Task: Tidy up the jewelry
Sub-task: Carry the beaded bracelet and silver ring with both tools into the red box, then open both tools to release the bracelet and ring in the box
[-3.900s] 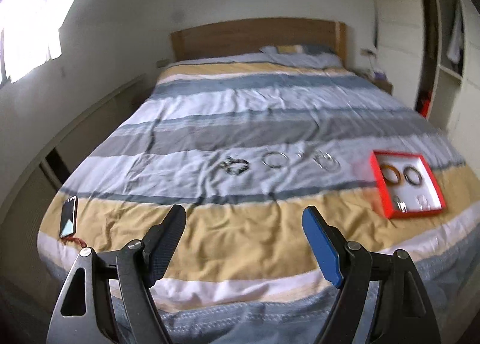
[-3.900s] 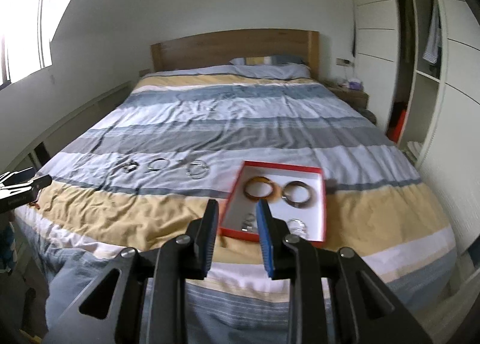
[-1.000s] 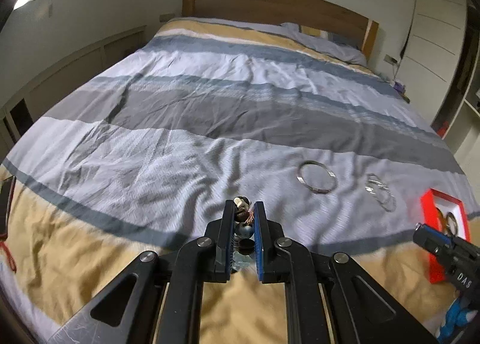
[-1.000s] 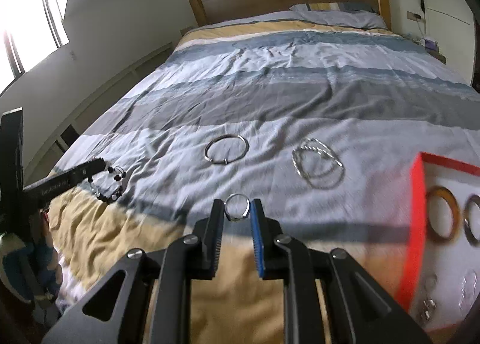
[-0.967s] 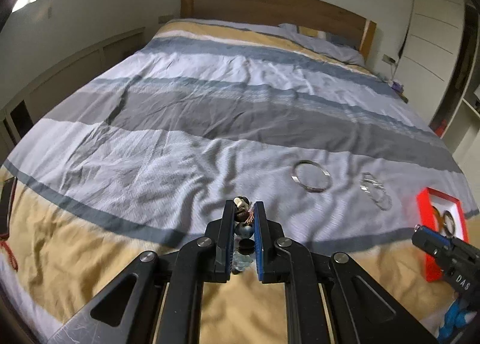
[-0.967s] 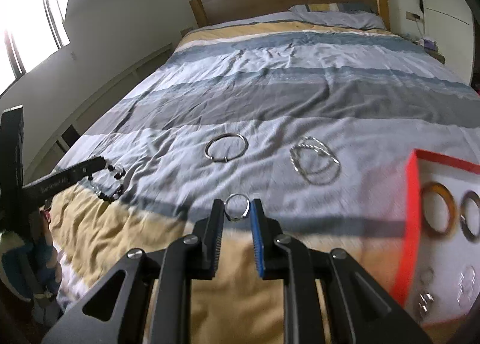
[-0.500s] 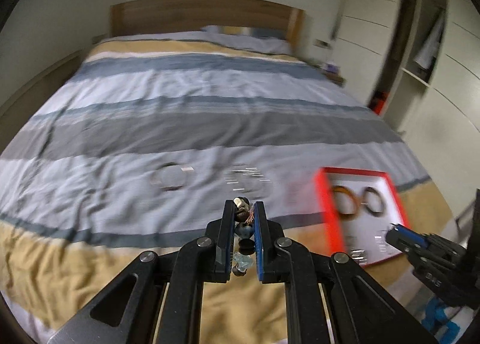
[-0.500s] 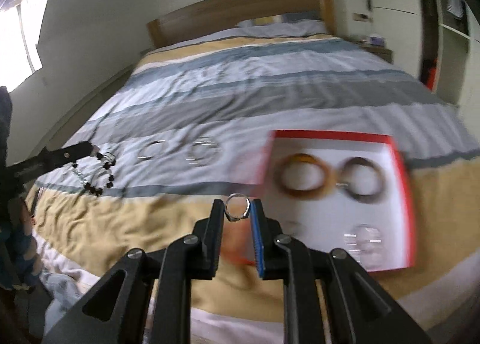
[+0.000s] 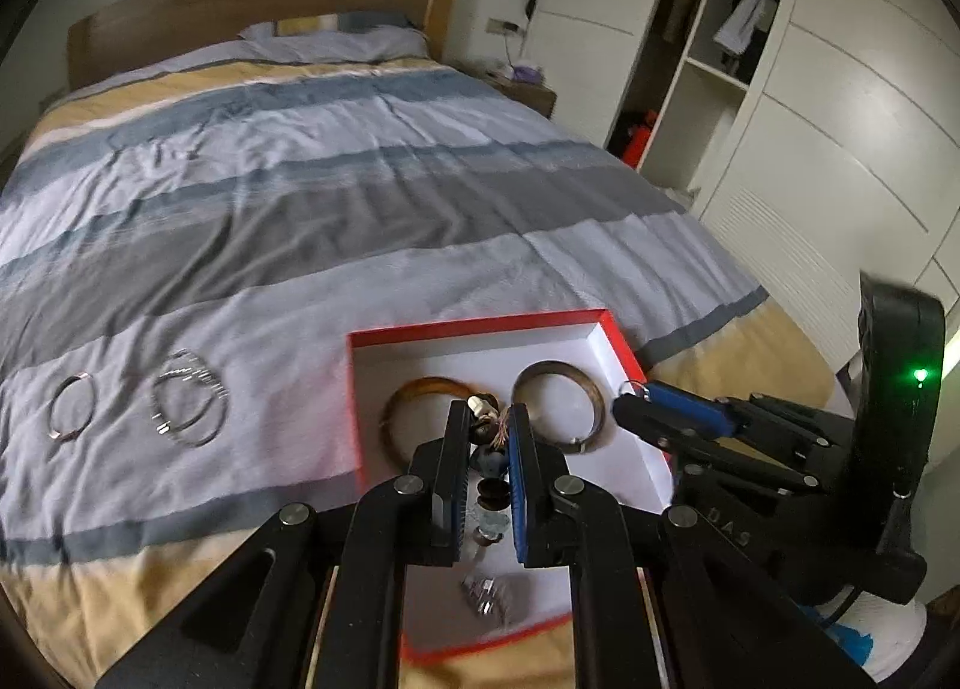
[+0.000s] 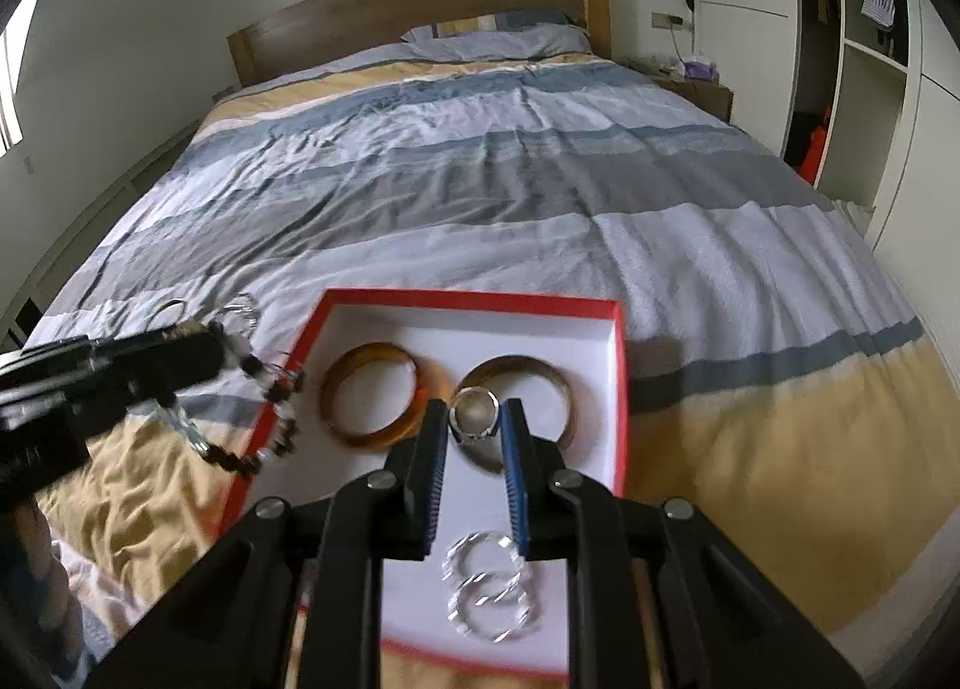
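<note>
Farthest left on the striped bedcover (image 9: 312,245) lies a plain silver bangle (image 9: 72,407), and just beside it a loose cluster of thin silver bangles (image 9: 189,404), both well clear of the box. Your left gripper (image 9: 487,419) has its jaws drawn narrow and clamped on a beaded bracelet (image 10: 264,383); in the right wrist view the beads dangle from it over the left rim of the red box (image 10: 474,299). The box sits on the cover near the foot of the bed, white inside, with an amber bangle (image 10: 375,395) at the back left and a darker brown bangle (image 10: 540,383) beside it. Your right gripper (image 10: 477,419) is also narrow, pinching a small silver ring (image 10: 475,416) above the brown bangle. Two twisted silver rings (image 10: 489,587) lie in the front of the box, touching each other. At the far right stands a white wardrobe (image 9: 840,149) with open shelves.
</note>
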Motion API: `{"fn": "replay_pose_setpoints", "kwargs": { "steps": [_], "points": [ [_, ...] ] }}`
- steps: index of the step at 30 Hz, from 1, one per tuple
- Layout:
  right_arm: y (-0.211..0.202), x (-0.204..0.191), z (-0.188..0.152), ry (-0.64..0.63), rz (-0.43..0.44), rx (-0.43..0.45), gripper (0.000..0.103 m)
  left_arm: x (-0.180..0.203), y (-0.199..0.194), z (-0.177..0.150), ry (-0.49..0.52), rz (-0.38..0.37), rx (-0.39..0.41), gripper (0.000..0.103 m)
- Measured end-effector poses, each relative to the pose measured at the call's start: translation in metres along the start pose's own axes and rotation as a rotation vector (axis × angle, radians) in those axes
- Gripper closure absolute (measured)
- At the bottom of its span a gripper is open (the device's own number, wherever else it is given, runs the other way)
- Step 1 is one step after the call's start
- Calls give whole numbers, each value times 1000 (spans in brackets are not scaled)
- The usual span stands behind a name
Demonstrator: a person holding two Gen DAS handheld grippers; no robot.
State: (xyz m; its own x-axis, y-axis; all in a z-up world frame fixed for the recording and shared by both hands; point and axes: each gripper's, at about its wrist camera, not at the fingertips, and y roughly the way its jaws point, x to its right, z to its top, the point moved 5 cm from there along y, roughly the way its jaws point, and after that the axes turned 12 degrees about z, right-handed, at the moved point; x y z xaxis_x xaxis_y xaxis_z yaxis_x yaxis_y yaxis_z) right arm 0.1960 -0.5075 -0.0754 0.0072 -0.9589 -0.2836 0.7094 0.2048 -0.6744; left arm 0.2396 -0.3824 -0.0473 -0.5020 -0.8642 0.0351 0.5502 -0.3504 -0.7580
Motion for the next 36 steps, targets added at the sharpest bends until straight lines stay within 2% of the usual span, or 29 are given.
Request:
{"fn": "replay_pose_setpoints", "kwargs": {
  "steps": [5, 10, 20, 24, 28, 36],
  "points": [
    [26, 17, 1, 8, 2, -39, 86, 4, 44, 7, 26, 41, -37, 92],
    [51, 25, -4, 6, 7, -81, 86, 0, 82, 0, 60, 90, -78, 92],
    [70, 31, -16, -20, -26, -122, 85, -14, 116, -17, 63, 128, -144, 91],
    [71, 33, -17, -21, -43, -141, 81, -18, 115, -19, 58, 125, -148, 89],
    [66, 34, -15, -15, -54, -137, 76, -20, 104, -16, 48, 109, -130, 81],
    [14, 28, -15, 9, -62, -72, 76, -31, 44, -4, 14, 67, -56, 79]
  ]
}}
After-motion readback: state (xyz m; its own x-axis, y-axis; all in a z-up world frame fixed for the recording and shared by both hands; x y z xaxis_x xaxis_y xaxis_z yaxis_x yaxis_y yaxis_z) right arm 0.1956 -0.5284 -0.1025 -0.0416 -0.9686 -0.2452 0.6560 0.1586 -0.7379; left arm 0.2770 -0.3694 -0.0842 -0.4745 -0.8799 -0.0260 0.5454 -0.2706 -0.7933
